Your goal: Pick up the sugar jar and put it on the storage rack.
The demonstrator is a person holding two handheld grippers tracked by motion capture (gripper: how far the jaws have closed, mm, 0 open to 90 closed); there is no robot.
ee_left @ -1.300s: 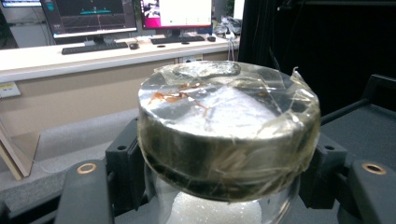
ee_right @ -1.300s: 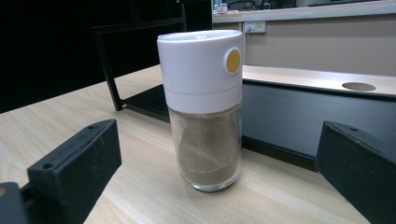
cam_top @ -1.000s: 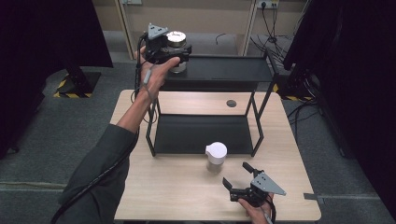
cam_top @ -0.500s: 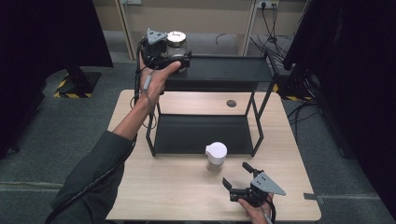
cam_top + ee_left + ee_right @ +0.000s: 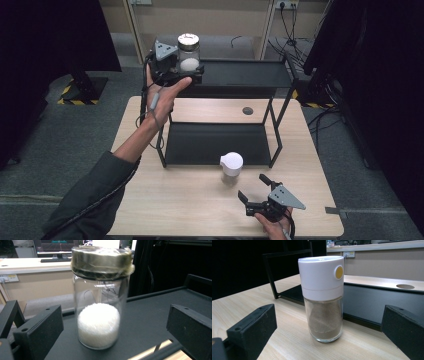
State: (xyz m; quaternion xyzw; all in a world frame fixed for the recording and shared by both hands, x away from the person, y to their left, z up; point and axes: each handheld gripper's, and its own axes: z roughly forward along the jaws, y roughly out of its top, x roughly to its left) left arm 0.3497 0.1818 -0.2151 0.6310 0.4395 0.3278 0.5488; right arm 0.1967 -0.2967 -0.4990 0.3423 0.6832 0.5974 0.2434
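Glass jar (image 5: 98,302) of white grains stands upright on the black shelf (image 5: 250,75), between the wide-open left gripper (image 5: 182,70), whose jaws have just been opening, untouched; the right gripper (image 5: 256,189) is open, empty, near the shaker (image 5: 231,164).

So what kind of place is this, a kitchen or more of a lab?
More likely a lab or test room than a kitchen. A monitor and keyboard sit on a counter behind the jar, wall sockets and loose cables line the room's edge, and hazard tape marks the carpeted floor.
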